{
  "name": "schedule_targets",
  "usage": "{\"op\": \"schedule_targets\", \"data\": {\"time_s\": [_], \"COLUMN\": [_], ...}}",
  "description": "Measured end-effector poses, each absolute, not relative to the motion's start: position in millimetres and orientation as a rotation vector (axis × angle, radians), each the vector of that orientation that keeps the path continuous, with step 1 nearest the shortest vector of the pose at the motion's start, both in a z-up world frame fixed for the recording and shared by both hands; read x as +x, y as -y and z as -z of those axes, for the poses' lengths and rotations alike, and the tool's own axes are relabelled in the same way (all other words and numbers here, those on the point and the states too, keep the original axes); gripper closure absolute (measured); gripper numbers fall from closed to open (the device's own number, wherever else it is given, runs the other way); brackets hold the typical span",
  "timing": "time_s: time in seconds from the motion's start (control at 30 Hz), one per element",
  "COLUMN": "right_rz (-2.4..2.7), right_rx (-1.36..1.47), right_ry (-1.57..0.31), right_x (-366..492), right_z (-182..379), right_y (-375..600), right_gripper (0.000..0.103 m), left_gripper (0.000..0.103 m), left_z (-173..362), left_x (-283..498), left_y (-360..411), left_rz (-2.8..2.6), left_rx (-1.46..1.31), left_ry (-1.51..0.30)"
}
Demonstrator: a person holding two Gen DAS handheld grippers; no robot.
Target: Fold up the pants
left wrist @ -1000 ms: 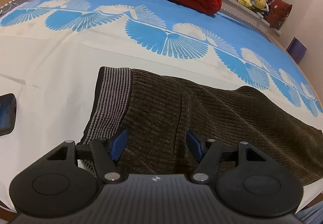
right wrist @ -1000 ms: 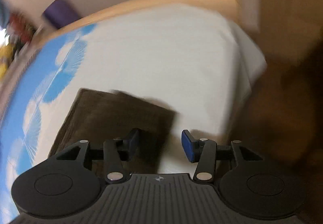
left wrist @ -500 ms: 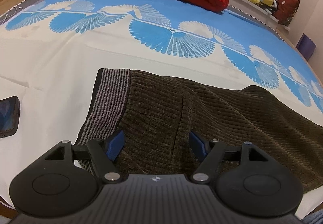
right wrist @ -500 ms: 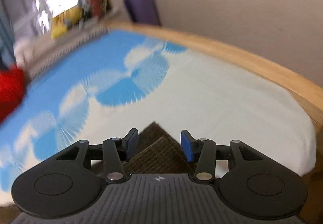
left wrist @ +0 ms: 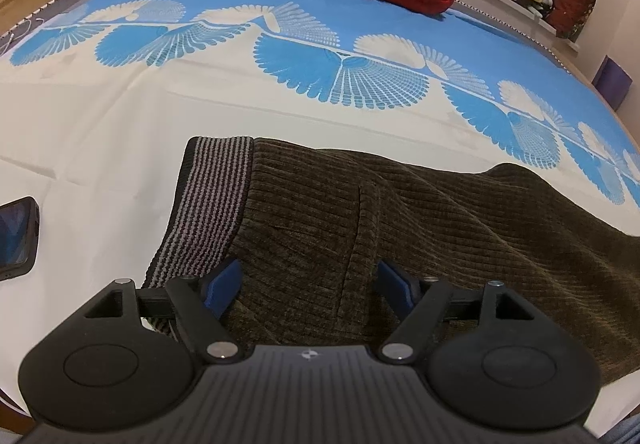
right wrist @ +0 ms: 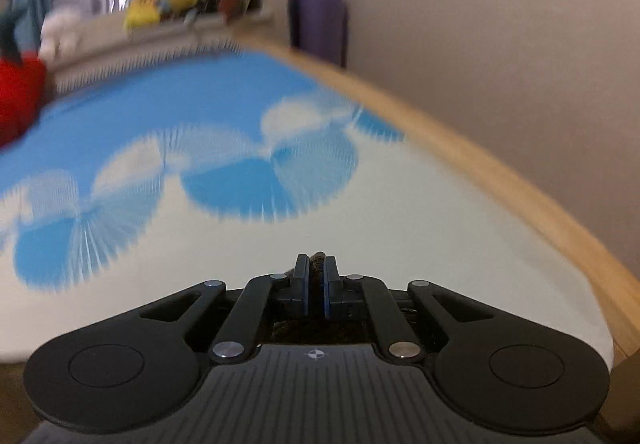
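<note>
Dark brown corduroy pants (left wrist: 400, 244) lie flat on the bed (left wrist: 100, 132), below its band of blue fan shapes. Your left claw (left wrist: 310, 282) hovers over the pants just right of the striped waistband (left wrist: 208, 204), its jaws wide and opening, gripping nothing. Your right claw (right wrist: 316, 284) is pinched closed on a sliver of the brown pants fabric, above the bed's white area.

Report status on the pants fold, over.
Left hand-held gripper opening over pants near the waistband. Right hand-held gripper shut on brown cloth. Phone lies clear.
</note>
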State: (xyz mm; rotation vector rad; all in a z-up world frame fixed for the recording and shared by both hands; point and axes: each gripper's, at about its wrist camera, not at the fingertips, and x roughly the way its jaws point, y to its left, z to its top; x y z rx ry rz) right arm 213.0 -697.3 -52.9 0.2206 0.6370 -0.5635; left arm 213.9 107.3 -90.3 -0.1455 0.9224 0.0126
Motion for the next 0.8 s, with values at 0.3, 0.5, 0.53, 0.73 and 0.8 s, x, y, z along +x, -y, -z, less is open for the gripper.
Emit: {"op": "schedule_targets", "data": {"time_s": [0.3, 0.5, 0.53, 0.73, 0.8], "right_rz": [0.668, 0.686, 0.692, 0.68, 0.673], "right_rx": [0.272, 0.507, 0.528, 0.551, 0.52], "right_ry": [-0.731, -0.478, -0.48, -0.594, -0.608], "right_x": [238.1, 107.2, 83.5, 12.1, 16.1], "right_z": [105.5, 63.9, 64.7, 94.8, 107.7], "right_y": [719.6, 753.7, 757.4, 731.9, 719.6], "right_gripper": [0.061, 0.063, 0.073, 0.088, 0.087], "left_gripper": [0.022, 0.021, 0.021, 0.021, 0.021], "left_z": [89.6, 89.5, 88.9, 83.9, 83.7], "left_x": [212.6, 213.0, 213.0, 209.5, 207.8], "left_y": [-105.7, -108.1, -108.7, -107.5, -103.4], "left_rz": [-0.019, -0.005, -0.006, -0.001, 0.004], "left_rx": [-0.143, -0.154, -0.161, -0.204, -0.193], "left_ry": [-0.923, -0.922, -0.921, -0.911, -0.911]}}
